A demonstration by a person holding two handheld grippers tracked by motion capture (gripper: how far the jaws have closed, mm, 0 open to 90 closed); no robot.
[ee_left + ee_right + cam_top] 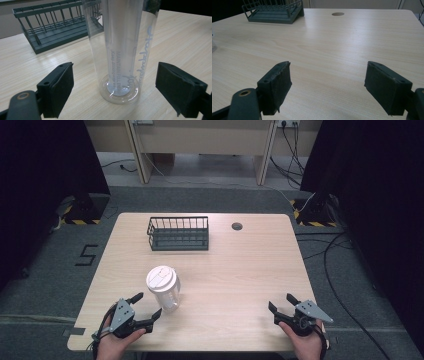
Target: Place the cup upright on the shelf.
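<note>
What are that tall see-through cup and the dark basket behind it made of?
The cup looks like clear glossy plastic: the table shows through its wall, which carries white print. Its lid looks like opaque white plastic. The basket seems to be metal wire with a matt dark grey coating, judging by its thin straight bars, though moulded plastic can't be ruled out.

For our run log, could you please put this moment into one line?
left gripper: open, fingers either side of clear cup | right gripper: open over bare table | cup: upright, lidded | wire basket: far side
</note>
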